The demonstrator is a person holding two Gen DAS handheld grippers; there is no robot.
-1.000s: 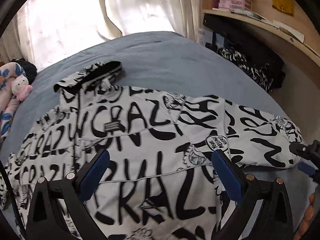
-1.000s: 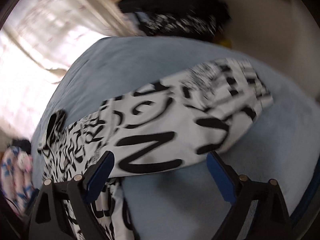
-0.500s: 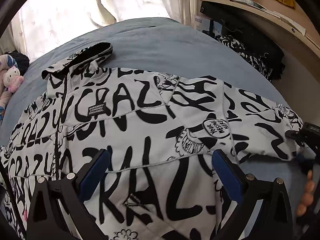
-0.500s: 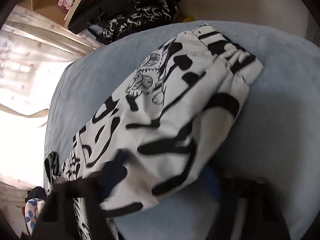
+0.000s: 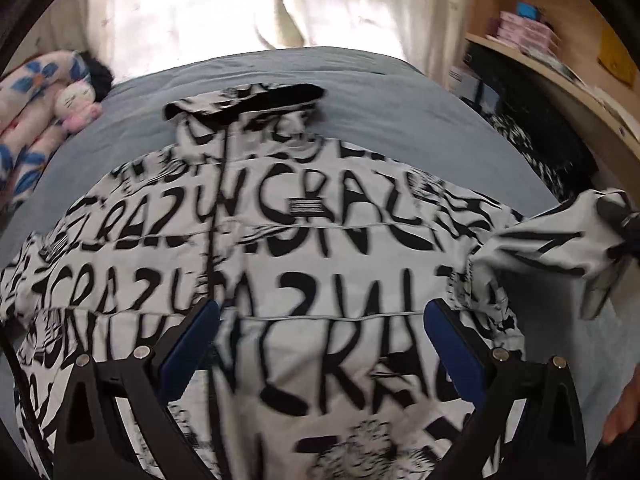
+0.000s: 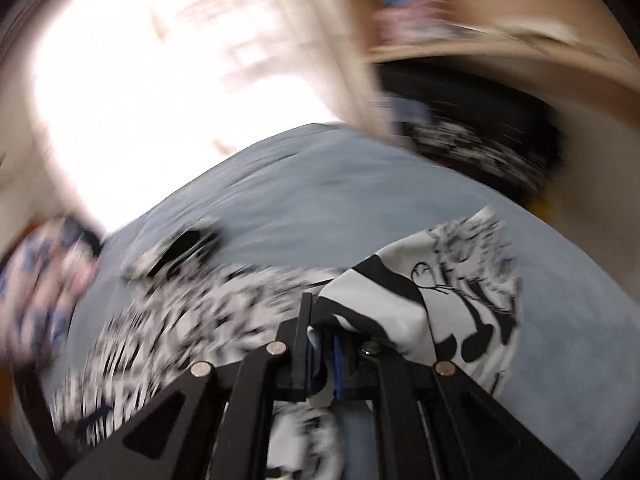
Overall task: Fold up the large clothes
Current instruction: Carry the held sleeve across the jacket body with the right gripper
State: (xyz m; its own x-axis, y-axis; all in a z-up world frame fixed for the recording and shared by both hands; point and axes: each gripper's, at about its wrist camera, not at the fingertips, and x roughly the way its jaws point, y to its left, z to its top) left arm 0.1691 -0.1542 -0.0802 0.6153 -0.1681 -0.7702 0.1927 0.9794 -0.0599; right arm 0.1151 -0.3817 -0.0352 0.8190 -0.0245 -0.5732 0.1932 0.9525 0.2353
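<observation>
Our right gripper just closed, pinching the jacket sleeve lifted off the bed, our left gripper spread wide above the jacket

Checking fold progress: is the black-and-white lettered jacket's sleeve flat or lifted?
Lifted. The black-and-white lettered jacket's sleeve hangs raised above the blue-grey bedcover, pinched in the shut right gripper.

The jacket is white, covered in bold black lettering and cartoon doodles, with a black collar lining. The bed is plain grey-blue. At ten o'clock lies a pink-and-white plush toy beside blue-flowered white fabric. The shelf is light wood.
</observation>
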